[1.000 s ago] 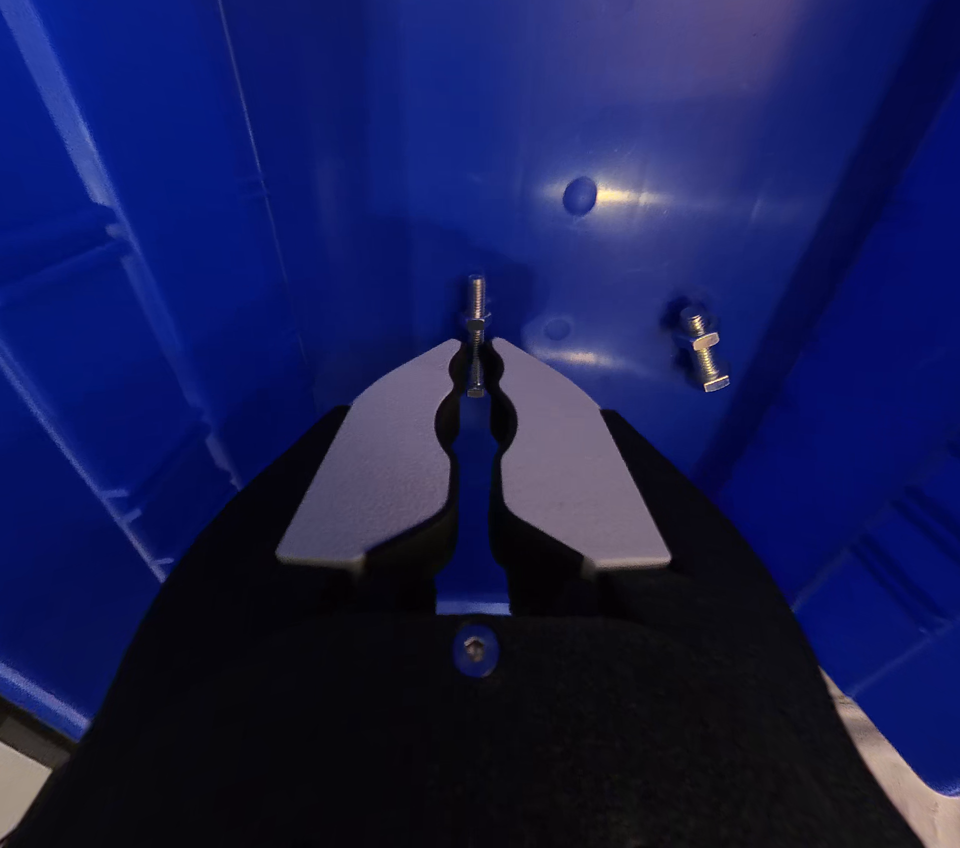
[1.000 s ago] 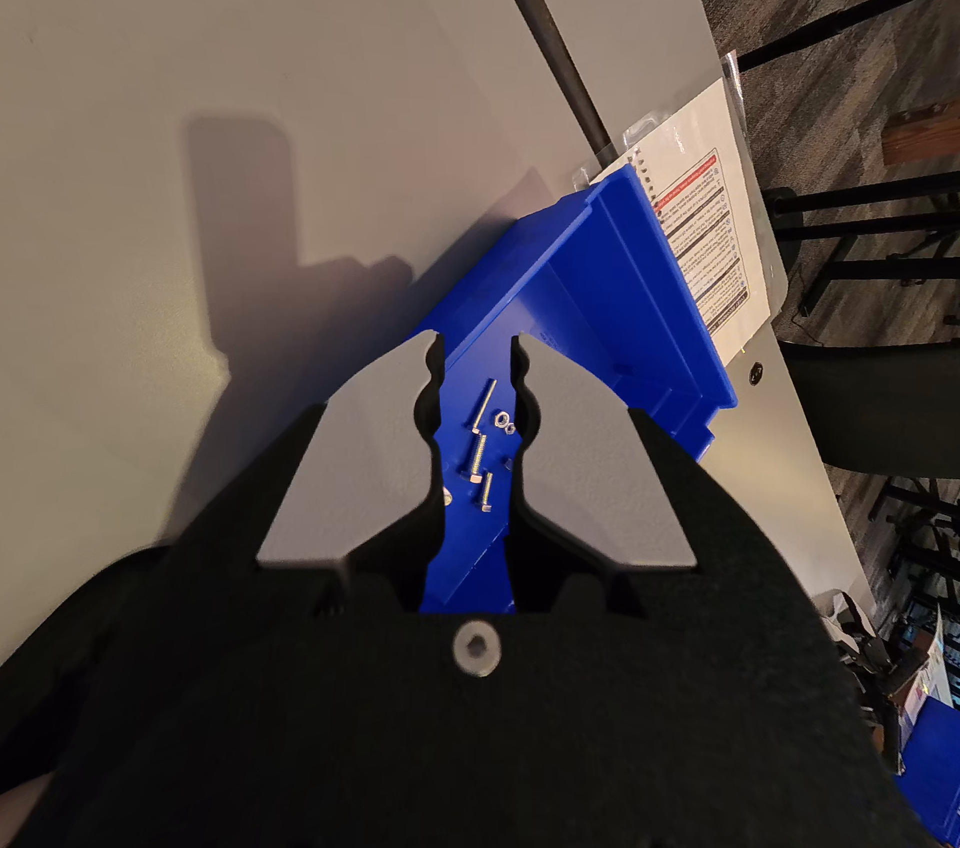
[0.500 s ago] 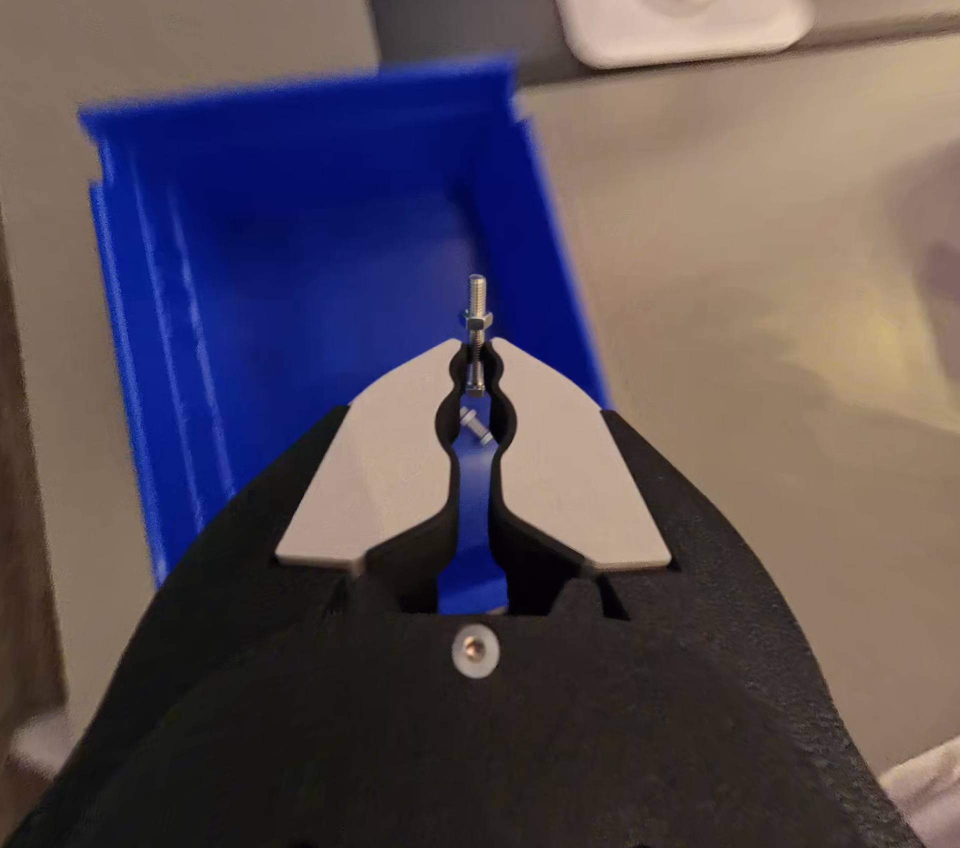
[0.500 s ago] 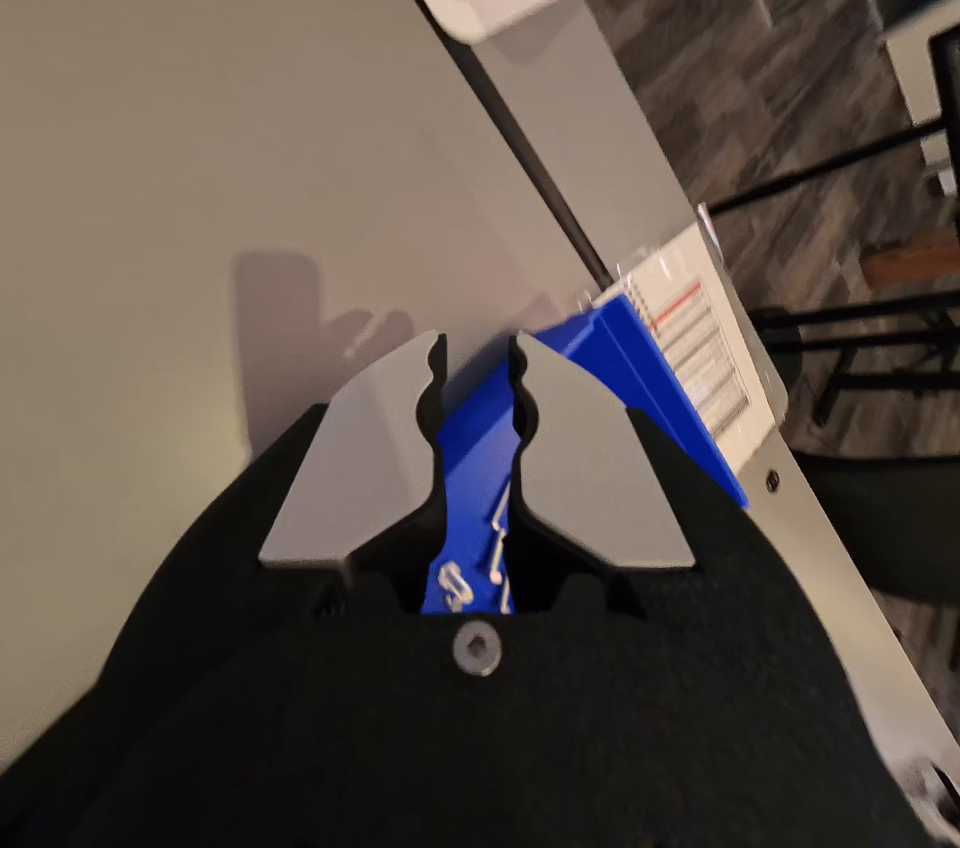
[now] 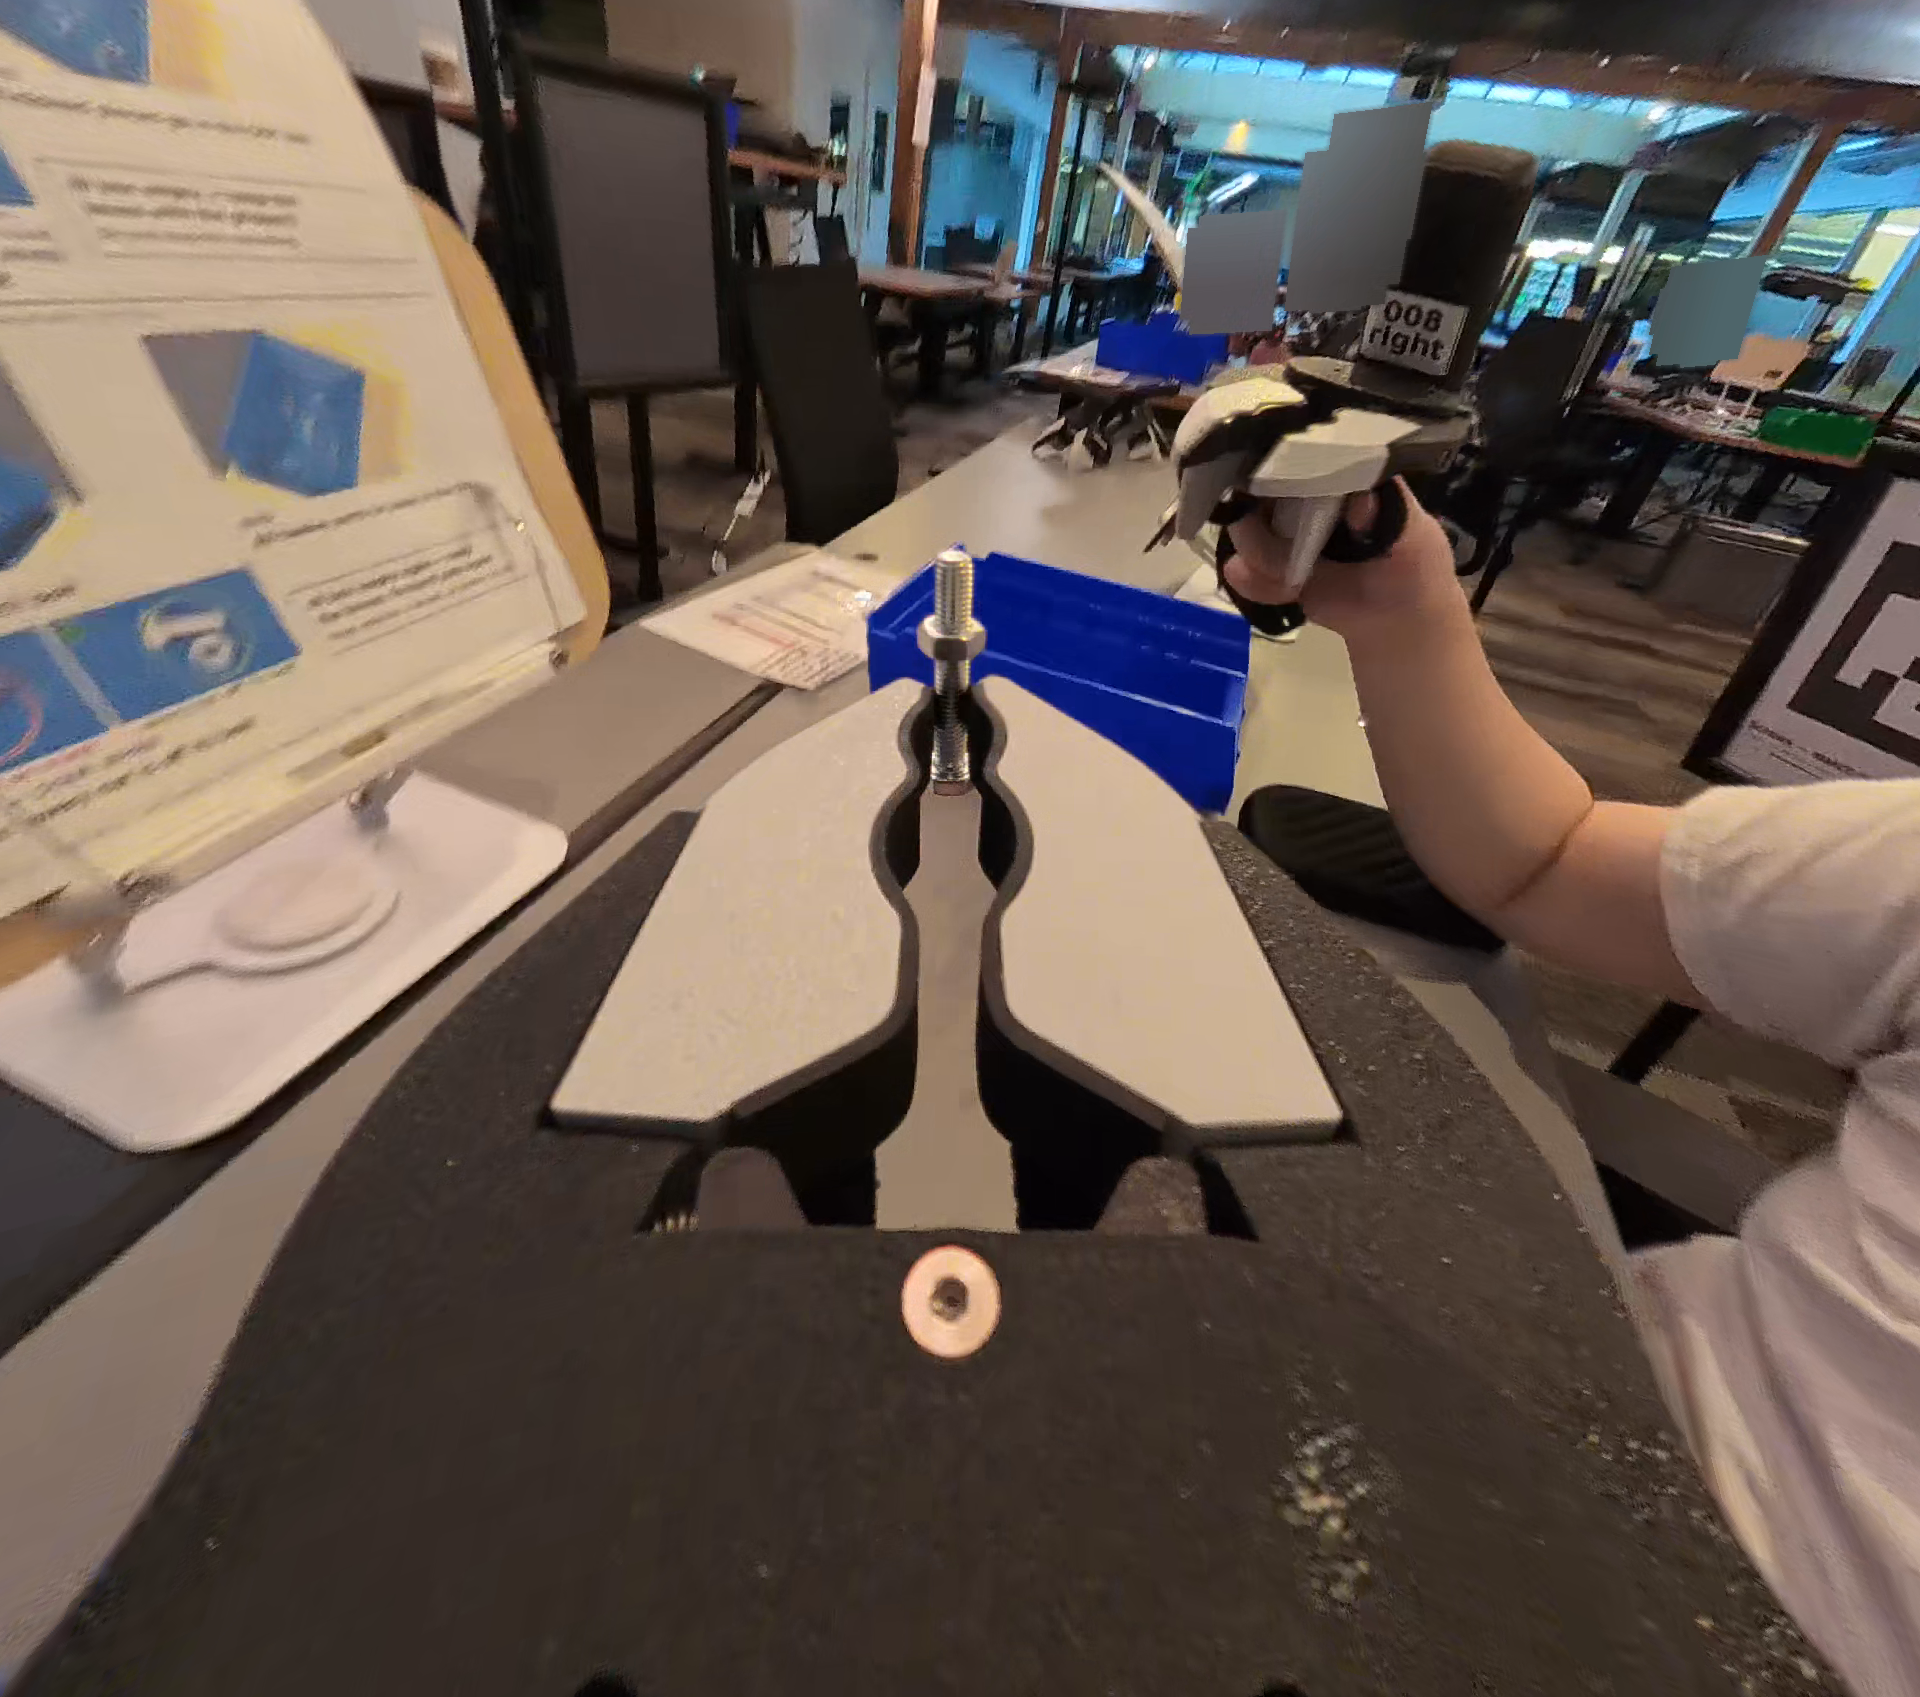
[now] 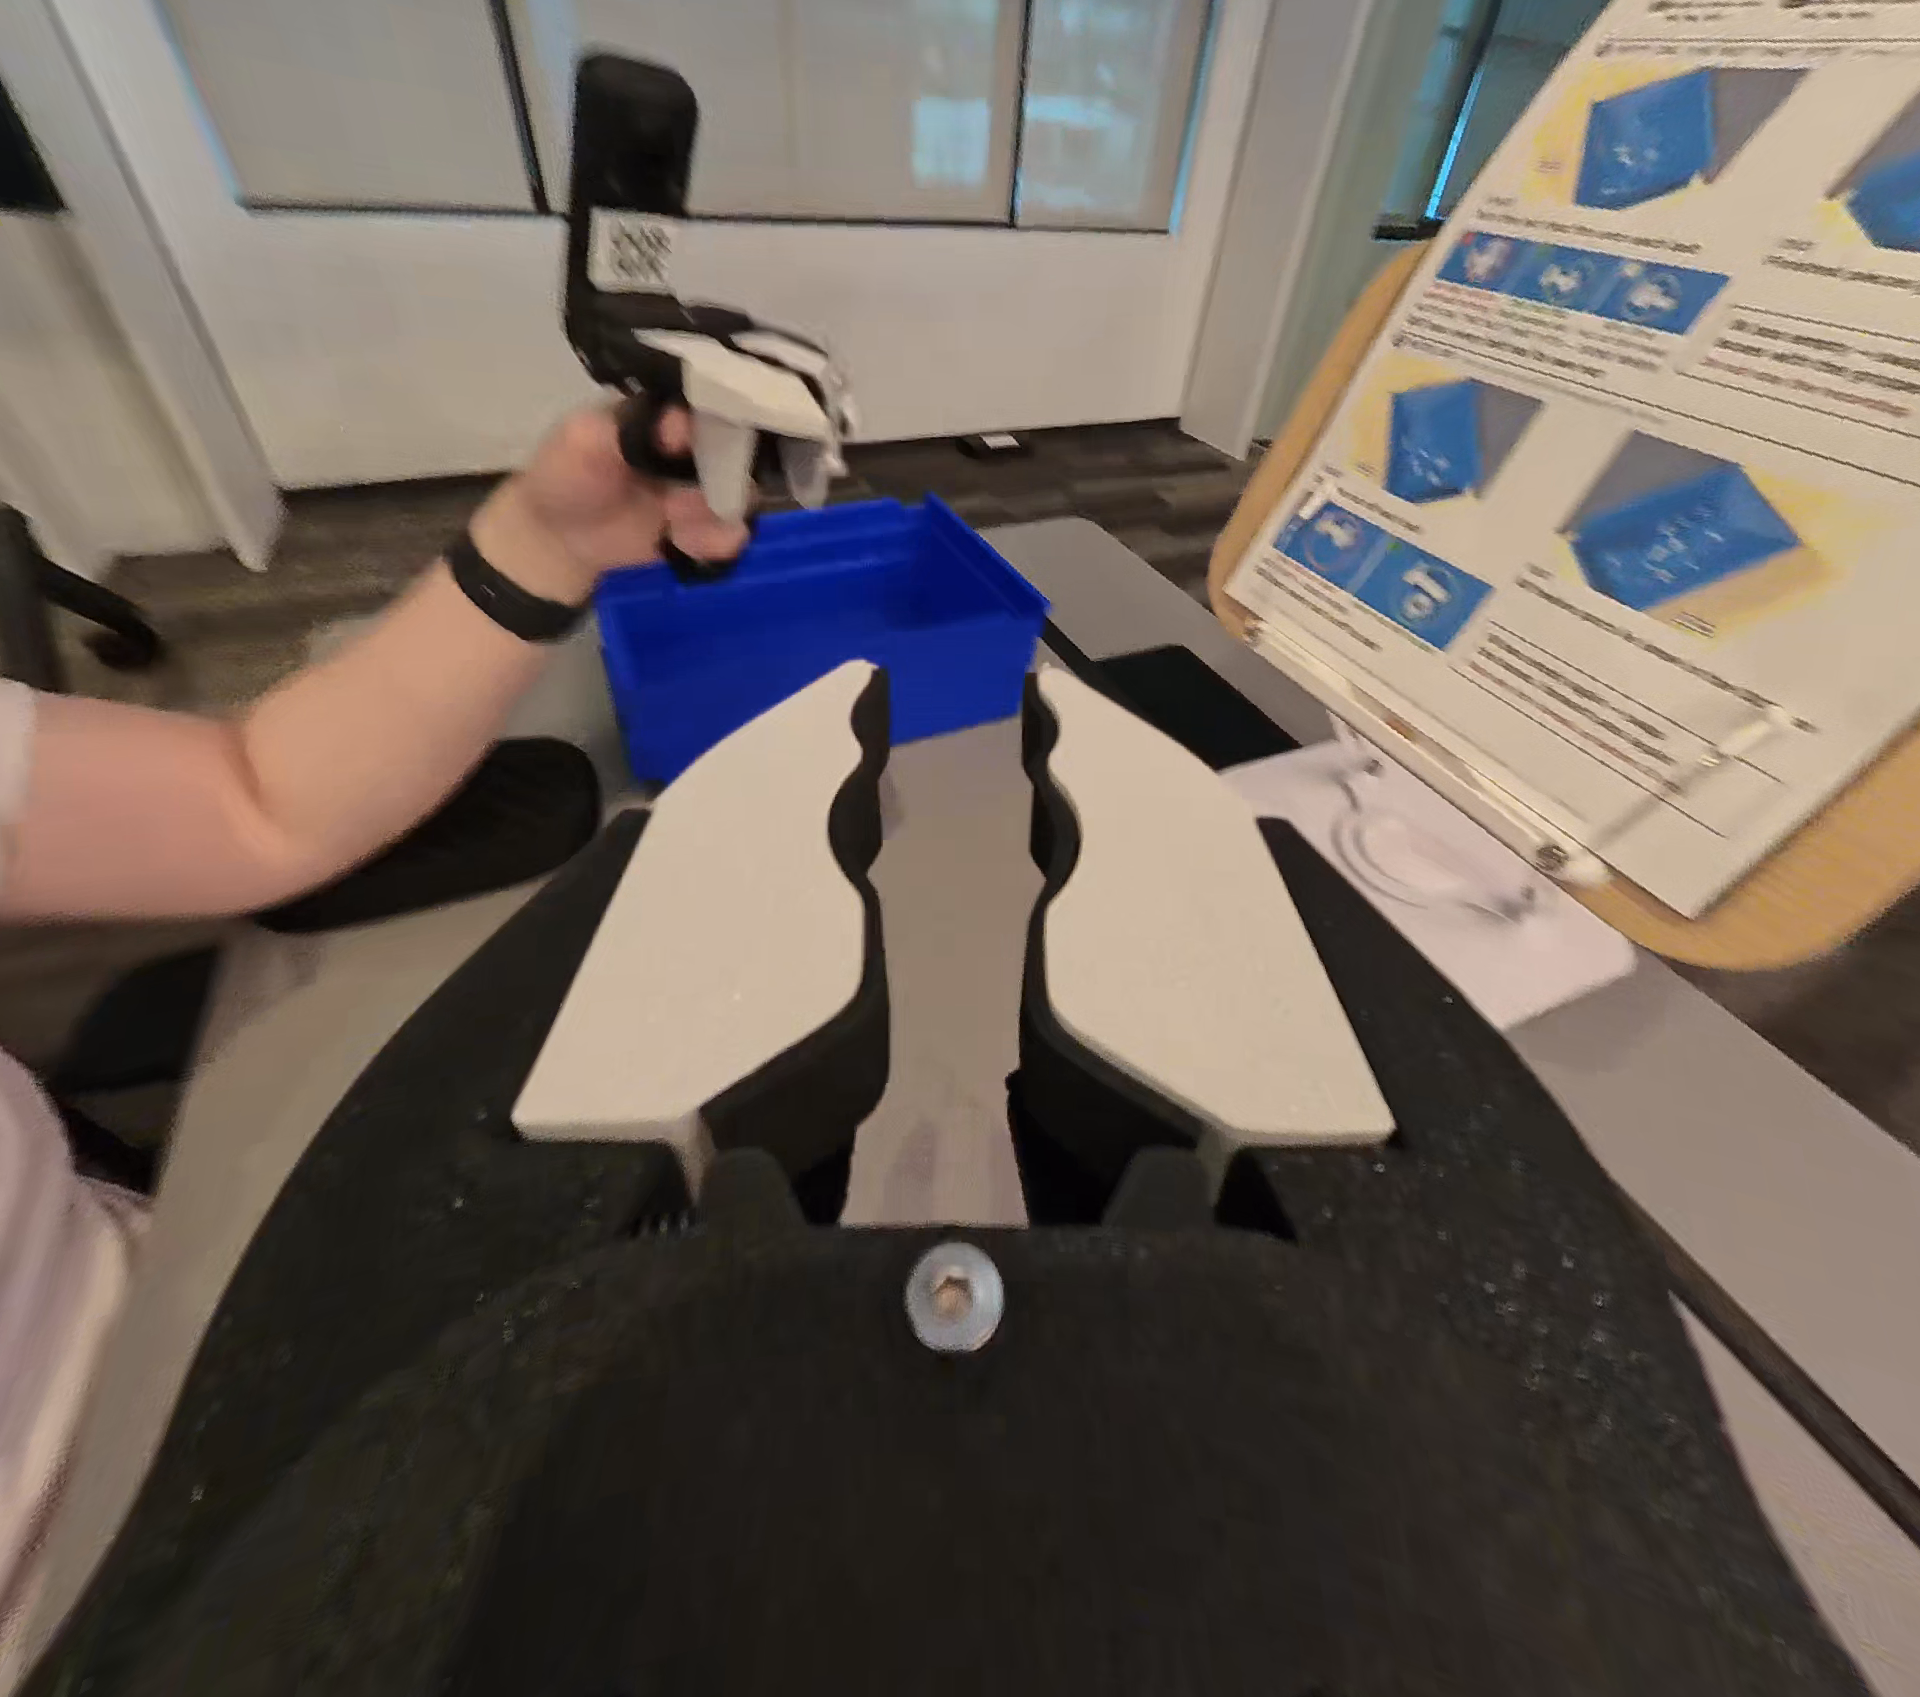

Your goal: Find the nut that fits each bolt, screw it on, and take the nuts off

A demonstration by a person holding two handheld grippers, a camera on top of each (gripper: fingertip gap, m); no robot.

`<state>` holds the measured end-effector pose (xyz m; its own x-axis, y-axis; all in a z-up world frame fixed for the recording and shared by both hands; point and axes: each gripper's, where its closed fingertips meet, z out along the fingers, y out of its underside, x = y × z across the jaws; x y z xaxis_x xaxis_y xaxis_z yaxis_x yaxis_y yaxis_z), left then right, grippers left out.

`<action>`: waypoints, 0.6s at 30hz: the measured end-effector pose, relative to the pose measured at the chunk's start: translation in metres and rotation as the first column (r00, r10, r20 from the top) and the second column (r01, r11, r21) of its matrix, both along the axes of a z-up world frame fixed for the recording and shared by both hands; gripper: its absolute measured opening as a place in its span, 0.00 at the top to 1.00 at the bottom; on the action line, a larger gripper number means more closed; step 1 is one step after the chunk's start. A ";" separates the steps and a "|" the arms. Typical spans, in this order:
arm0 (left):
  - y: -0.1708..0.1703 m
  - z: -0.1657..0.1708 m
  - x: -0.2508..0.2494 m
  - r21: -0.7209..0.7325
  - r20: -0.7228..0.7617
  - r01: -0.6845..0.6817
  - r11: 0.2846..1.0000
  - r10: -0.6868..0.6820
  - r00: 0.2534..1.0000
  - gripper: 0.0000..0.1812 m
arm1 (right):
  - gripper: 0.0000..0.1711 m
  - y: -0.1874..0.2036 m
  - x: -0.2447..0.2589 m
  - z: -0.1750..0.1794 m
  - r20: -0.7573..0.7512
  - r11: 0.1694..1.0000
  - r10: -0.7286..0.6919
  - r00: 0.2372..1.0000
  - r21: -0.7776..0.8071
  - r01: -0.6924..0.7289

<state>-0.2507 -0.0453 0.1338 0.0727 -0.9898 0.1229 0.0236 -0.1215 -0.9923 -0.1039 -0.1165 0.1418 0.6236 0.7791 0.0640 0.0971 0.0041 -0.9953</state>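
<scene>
Each handheld gripper, the left gripper (image 5: 951,717) and the right gripper (image 6: 954,697), has a rough black body, two flat pale grey fingers (image 5: 769,930) with wavy black inner edges, and one silver screw (image 5: 950,1301) set in the middle behind them. Seen from outside, each carries a black upright post with a white label. The person wears a white short sleeve (image 5: 1808,909) and a black wristband (image 6: 511,587).
</scene>
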 end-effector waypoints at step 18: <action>-0.073 -0.060 0.103 0.087 -0.154 0.262 0.961 -0.247 0.957 0.98 | 0.88 -0.002 -0.052 -0.040 -0.072 0.976 0.215 0.974 -0.027 -0.218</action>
<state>-0.1478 -0.1187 0.0737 -0.1746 -0.9844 0.0236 -0.1352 0.0003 -0.9908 -0.1561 -0.1187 0.1017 0.4419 0.8971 -0.0018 0.0299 -0.0167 -0.9994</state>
